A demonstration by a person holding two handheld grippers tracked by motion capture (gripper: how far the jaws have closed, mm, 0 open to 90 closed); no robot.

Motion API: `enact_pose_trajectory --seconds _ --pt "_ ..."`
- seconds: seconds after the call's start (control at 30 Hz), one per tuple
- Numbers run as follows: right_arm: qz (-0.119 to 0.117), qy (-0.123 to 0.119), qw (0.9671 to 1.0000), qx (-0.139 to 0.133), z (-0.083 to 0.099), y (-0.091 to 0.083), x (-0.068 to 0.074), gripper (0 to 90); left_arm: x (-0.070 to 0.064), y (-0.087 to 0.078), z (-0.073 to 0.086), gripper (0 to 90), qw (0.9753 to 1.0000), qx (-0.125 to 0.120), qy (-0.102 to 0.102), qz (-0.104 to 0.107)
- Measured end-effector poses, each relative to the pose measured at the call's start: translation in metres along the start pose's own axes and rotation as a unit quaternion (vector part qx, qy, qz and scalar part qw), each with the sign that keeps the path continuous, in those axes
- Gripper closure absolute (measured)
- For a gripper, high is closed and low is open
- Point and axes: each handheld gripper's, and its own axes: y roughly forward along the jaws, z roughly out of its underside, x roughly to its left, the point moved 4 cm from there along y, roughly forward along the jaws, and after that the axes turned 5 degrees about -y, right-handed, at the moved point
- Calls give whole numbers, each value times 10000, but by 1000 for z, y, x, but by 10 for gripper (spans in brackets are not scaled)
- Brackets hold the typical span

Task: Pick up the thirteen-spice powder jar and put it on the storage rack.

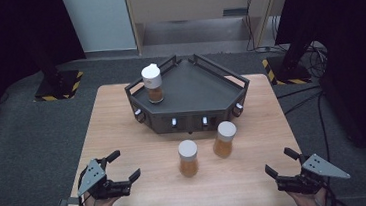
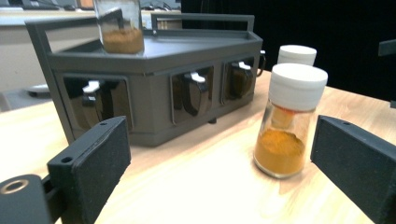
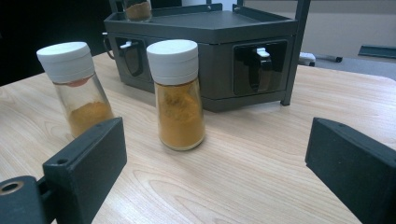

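2 spice jars with white caps and orange powder stood upright on the wooden table (image 1: 122, 118), just in front of a dark grey spice rack (image 1: 205, 88). The nearer jar (image 1: 188, 158) sat close to the table's middle; the farther jar (image 1: 224, 139) stood just beside it, toward the person's right and closer to the rack. A third jar (image 1: 152, 83) of browner powder stood on the rack's top shelf, at its left side. The left gripper (image 1: 125, 167) hovered low over the near left part of the table, jaws spread wide and empty, angled toward the jars. The right gripper (image 1: 281, 162) was held over the near right corner, its jaws likewise apart and holding nothing. Both forearms entered from the bottom edge, well apart from the jars.
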Motion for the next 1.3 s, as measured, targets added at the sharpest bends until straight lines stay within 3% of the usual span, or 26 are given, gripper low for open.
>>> enact_pose_trajectory --seconds 0.53,0.8,1.3 --pt "-8 -11 10000 2 0 0 0 52 8 -5 17 37 10000 -7 -19 10" --pt "-6 -16 10000 5 0 0 1 51 16 -10 20 12 9998 -18 -130 -153" --pt "18 8 10000 37 0 1 1 50 21 -15 22 0 9999 22 33 -164"
